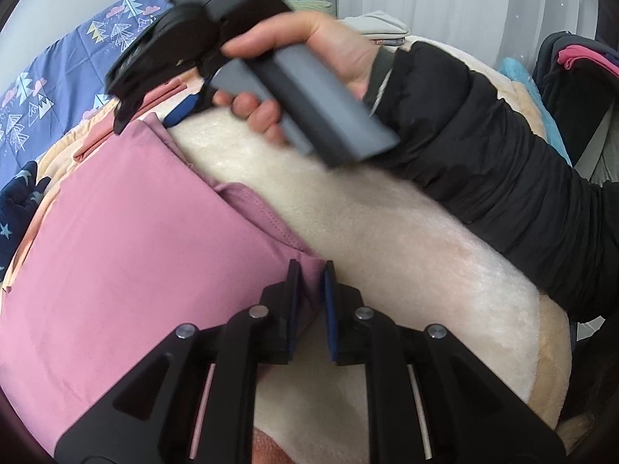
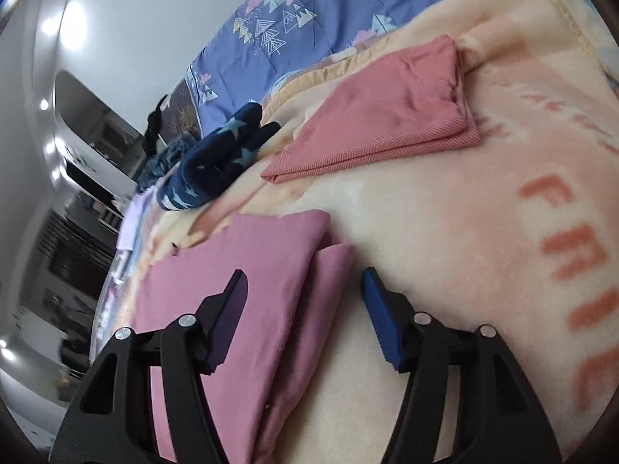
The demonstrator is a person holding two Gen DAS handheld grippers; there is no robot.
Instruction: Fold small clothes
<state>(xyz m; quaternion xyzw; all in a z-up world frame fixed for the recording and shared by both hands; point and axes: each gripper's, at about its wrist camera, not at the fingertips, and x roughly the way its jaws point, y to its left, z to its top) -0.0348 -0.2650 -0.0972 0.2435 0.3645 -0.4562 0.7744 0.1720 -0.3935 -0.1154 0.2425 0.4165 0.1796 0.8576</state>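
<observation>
The left gripper (image 1: 312,266) had its jaws drawn nearly together, pinching a corner of the mauve garment (image 1: 127,239), whose folded body spread away to the left of those jaws over the cream blanket (image 1: 387,239) on the bed. Only the left wrist view showed the person's hand (image 1: 309,65) in a black sleeve (image 1: 495,154), well ahead of those jaws, gripping the grey handle of the right gripper (image 2: 305,274), whose own tip was blurred there. The right wrist view alone showed that gripper's jaws spread apart, pressing on nothing: the folded edge of the mauve garment (image 2: 247,301) lay between them, under the left jaw, while the right jaw stood over bare blanket (image 2: 445,212). Further ahead of those jaws, that view showed a folded salmon-pink garment (image 2: 387,123) lying flat on the blanket, apart from the mauve one, and to its left a dark blue star-patterned garment (image 2: 216,158) bunched near the bed's edge, with a blue patterned quilt (image 2: 348,4) beyond. In the left wrist view the salmon piece showed only as a sliver behind the right gripper.
</observation>
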